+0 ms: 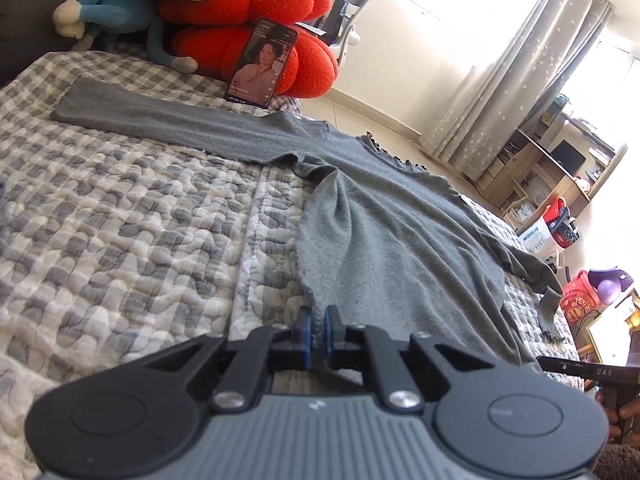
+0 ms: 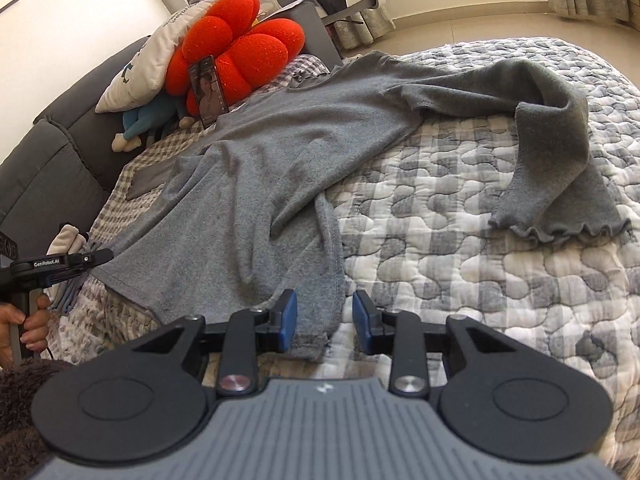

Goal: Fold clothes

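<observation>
Garment: we see a grey long-sleeved top (image 2: 272, 168) of soft, fuzzy knit, spread over the bed with its hem toward us and its neckline away.
Trim: the neckline (image 1: 390, 152) and the sleeve cuff (image 2: 560, 230) end in a wavy lettuce-edge ruffle.
Sleeves: one sleeve (image 1: 152, 114) lies flat and straight across the quilt; the other (image 2: 552, 136) bends back on itself, cuff resting on the quilt.
Quilt: a puckered, stitched bedcover (image 2: 460, 240) in grey and white checks, lumpy in texture.
Left gripper (image 1: 319, 334): our blue pads (image 1: 305, 336) are pressed together on the top's hem corner, with a strip of knit pinched between them.
Right gripper (image 2: 325, 322): our pads (image 2: 288, 320) stand apart, straddling the other hem corner; the fabric touches the left pad and a gap shows at the right one.
Left hand (image 2: 28, 324): wrapped around the gripper's handle at the bed's edge.
Background: a round red lobed cushion (image 2: 236, 52) with a phone (image 1: 262, 62) leaning upright against it, beside a blue plush toy (image 1: 116, 12).
</observation>
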Tool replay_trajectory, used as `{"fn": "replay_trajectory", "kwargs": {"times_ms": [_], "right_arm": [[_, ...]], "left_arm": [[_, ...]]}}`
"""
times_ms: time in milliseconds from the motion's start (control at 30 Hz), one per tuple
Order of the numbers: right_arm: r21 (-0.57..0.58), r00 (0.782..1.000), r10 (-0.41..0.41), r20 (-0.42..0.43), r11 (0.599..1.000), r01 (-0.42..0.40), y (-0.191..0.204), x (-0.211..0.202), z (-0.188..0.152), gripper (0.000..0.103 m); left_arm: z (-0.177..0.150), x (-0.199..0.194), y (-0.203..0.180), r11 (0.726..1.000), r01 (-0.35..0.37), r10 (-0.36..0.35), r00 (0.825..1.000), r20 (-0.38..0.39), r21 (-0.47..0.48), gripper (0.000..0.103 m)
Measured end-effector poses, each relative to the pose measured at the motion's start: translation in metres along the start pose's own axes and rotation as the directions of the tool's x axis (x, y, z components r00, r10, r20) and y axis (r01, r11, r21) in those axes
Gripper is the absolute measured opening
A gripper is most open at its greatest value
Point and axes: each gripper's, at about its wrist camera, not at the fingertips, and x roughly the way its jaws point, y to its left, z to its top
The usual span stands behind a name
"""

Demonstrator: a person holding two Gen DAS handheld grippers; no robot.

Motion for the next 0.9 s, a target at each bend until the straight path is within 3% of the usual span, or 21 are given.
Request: {"fn": "replay_trajectory", "kwargs": {"times_ms": [200,367,700,900], "right_arm": [[0.027,1.0,0.005,0.014,1.0,-0.006,0.0,0.002,-0.003,0.03],[-0.038,0.999,-0.03,0.024,0.999,0.031,0.009,0.007,-0.007,0.007],[-0.002,0.989,-0.063,0.137,0.998,0.064,0.024,-0.049,-0.01,0.005],[-0.033,0.981,-0.105,0.165,0.993,0.112,0.043,-0.081,-0.017,0.005]], "left_arm": [[-0.013,0.003,0.014,0.998,-0.021,0.019,0.999,-0.037,-0.06,0.006],[-0.014,0.006,0.015,0.997,-0.021,0.018,0.999,-0.036,-0.075,0.007],[-0.012,-0.016,0.005,0.996,0.045,-0.046,0.999,-0.008,-0.074,0.007],[-0.019,-0.02,0.006,0.996,0.056,-0.059,0.997,-0.048,-0.073,0.007]]}}
